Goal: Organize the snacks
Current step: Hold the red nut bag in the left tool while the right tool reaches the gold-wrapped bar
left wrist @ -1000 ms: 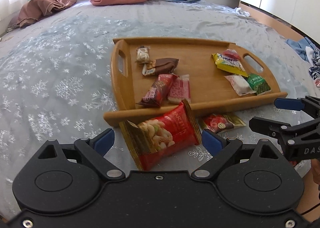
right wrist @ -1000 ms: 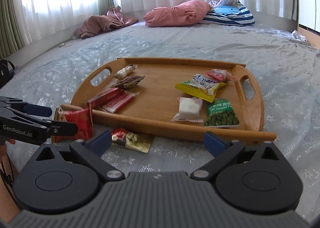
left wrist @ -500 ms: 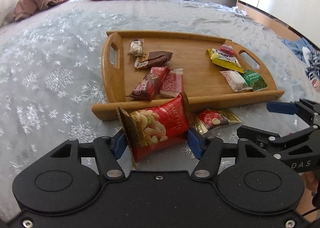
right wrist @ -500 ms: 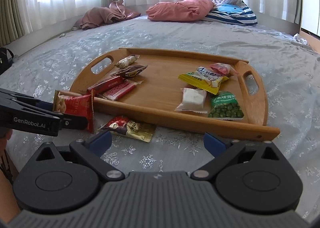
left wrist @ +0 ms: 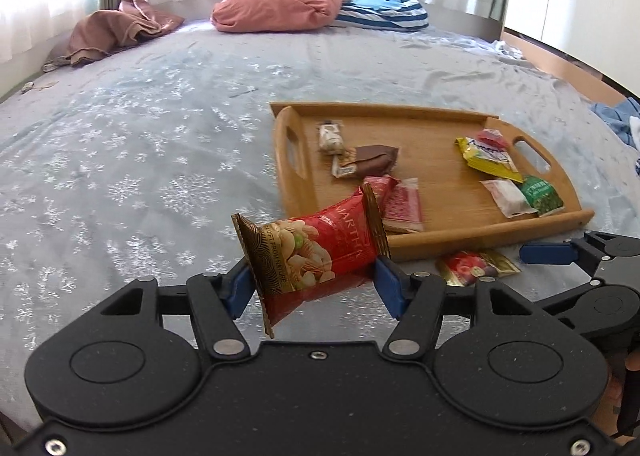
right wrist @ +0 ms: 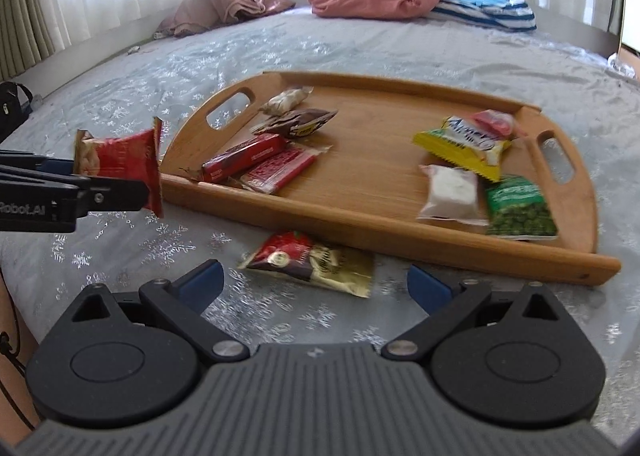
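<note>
My left gripper (left wrist: pixel 312 284) is shut on a red nut packet (left wrist: pixel 316 248) and holds it off the bedspread, left of the wooden tray (left wrist: pixel 472 232). The packet also shows in the right wrist view (right wrist: pixel 120 160), held by the left gripper (right wrist: pixel 100 184). My right gripper (right wrist: pixel 312 284) is open and empty, just before a small red and gold packet (right wrist: pixel 316 260) lying on the bed in front of the tray (right wrist: pixel 360 232). That packet also shows in the left wrist view (left wrist: pixel 476 266), beside the right gripper (left wrist: pixel 560 256). Several snacks lie in the tray.
The grey snowflake bedspread (left wrist: pixel 140 156) stretches to the left and behind. A pink pillow (left wrist: pixel 280 6), a striped cushion (left wrist: pixel 384 12) and a brown cloth (left wrist: pixel 116 28) lie at the far end. A black bag (right wrist: pixel 12 108) is at the left edge.
My left gripper closed on the red nut packet and lifted it off the bed, to the left of the tray. My right gripper moved closer to the small red and gold packet.
</note>
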`<state>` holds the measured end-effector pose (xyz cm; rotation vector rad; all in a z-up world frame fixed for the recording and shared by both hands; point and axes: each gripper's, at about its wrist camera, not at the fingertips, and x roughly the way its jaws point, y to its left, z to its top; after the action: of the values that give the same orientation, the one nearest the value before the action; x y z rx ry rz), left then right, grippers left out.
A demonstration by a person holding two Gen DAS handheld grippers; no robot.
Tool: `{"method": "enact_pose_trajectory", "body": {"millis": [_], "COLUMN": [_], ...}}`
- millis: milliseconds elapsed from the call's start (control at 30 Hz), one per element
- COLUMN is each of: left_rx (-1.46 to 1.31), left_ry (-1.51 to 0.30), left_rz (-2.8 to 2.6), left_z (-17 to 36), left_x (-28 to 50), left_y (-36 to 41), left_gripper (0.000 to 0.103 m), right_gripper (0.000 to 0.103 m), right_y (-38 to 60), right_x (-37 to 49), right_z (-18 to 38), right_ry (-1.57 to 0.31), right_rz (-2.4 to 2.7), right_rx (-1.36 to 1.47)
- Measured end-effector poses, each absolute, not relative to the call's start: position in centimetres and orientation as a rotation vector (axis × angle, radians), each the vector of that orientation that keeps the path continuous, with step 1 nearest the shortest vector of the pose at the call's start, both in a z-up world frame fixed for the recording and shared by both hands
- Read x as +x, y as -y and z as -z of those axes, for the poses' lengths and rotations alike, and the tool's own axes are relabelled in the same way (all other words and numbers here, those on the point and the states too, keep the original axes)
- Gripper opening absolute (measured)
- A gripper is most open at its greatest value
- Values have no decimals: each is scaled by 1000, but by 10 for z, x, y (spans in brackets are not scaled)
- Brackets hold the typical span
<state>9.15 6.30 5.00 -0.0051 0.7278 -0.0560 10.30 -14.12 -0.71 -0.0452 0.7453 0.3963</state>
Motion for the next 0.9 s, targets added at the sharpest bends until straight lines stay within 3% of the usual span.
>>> {"method": "enact_pose_trajectory", "body": {"millis": [133, 300, 433, 900], "left_rx": [-14, -28, -31, -34], "left_ry": [-732, -736, -738, -715], "left_rz": [46, 47, 48, 80], "left_z": [-49, -47, -46, -58], "left_x": [92, 92, 93, 99], "left_y": [-68, -70, -69, -61], "left_gripper": [60, 60, 60, 60], "right_gripper": [97, 74, 68, 66], "right_y": [135, 130, 130, 141], "right_x": [107, 107, 102, 82], "right_z": [8, 7, 7, -13], "right_ry": [-766, -760, -756, -697], "right_rz": [-384, -373, -389, -405], "right_rx": [-16, -40, -73, -92]}}
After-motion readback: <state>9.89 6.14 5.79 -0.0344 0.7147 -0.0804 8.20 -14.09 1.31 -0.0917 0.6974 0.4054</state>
